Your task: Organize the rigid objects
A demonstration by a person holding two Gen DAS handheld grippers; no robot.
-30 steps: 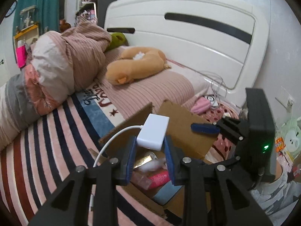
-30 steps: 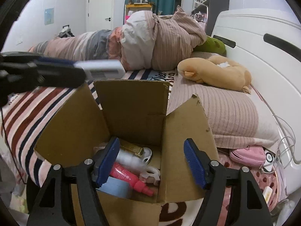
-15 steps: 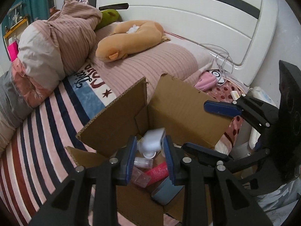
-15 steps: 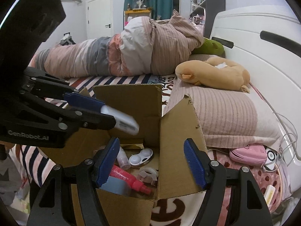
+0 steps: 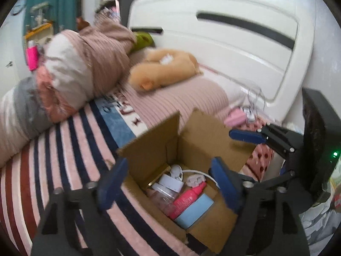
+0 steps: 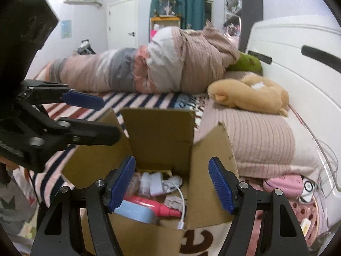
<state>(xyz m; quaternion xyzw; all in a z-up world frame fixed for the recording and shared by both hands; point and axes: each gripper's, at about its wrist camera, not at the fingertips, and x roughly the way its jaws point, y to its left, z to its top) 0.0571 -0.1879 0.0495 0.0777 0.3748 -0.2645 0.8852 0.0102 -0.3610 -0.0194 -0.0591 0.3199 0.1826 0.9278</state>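
Since the earlier frame the white charger (image 5: 171, 182) has left the left gripper (image 5: 168, 183): it was pinched between the pads above the box, now it lies inside the cardboard box (image 5: 204, 134) w/ its white cable (image 6: 181, 200) curling over the other items. Left jaws are opening, wide apart, nothing between them; the view is motion-blurred. The charger sits next to a pink bottle (image 5: 187, 200), a light-blue case (image 5: 195, 211) and a clear bottle (image 5: 163, 194), probably because the box is the collection point for the hard items, so dropping it from just above keeps it clear of the upright flaps. The box sits on the striped blanket (image 5: 64, 149) at the bed's edge. Left gripper points steeply down over the box's open top, seen from the right wrist cam as black arms crossing in from the left. Right gripper (image 6: 172, 185) hovers at the box's near side, angled down too, jaws apart & empty, one pad near the right flap w/o touching as far as can be told.
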